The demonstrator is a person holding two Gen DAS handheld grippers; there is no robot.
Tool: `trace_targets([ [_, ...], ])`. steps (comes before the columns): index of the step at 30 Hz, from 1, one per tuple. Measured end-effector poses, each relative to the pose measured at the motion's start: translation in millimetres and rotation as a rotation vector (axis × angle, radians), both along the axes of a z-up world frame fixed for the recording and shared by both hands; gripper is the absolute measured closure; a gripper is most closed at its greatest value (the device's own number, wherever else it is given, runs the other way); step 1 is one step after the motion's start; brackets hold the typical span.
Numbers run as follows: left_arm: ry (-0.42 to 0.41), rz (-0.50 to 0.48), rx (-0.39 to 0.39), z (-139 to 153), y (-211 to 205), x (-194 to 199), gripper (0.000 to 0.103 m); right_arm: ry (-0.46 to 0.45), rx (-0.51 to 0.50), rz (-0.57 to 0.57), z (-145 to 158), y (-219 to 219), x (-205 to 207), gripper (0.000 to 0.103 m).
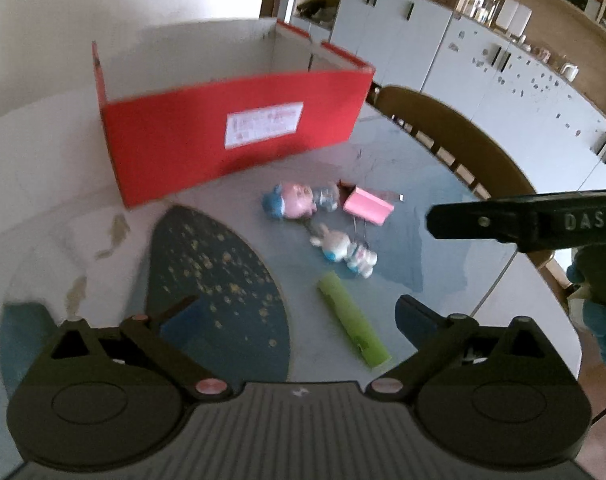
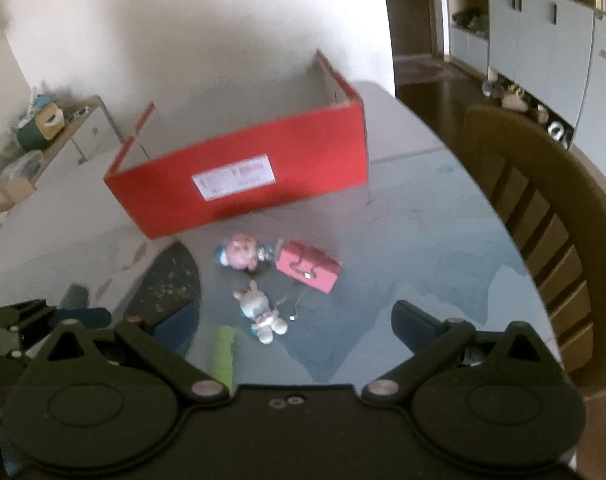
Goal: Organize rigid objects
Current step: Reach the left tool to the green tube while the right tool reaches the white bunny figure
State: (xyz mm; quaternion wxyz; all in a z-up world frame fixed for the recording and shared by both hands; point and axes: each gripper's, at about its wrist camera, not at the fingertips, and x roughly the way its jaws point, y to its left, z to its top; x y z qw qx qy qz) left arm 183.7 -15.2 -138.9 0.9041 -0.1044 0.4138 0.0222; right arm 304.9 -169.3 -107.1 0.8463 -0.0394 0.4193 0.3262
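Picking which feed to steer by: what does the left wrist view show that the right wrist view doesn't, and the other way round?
Only the left wrist view shows the green tube full length and the right gripper's finger from the side. Only the right wrist view shows the cluttered side cabinet by the wall. Both show the open red box, the pink-and-blue figurine, the pink case, the white bunny toys and the wooden chair. Both grippers' jaws stand wide, nothing between them.
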Motion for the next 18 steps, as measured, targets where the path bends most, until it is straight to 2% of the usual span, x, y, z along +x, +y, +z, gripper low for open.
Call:
trace_targets([
  [6,0.036,0.054,0.039,-23,-14,5,0.0,0.047,-0.029,-0.004,-24,11,6,0.002],
  [11,0.019,0.082,0.04,-33,-23,6,0.0,0.071,-0.041,-0.009,-37,19,10,0.005],
  [18,0.001,0.102,0.096,-40,-41,8,0.0,0.082,-0.066,-0.005,-49,32,10,0.015],
])
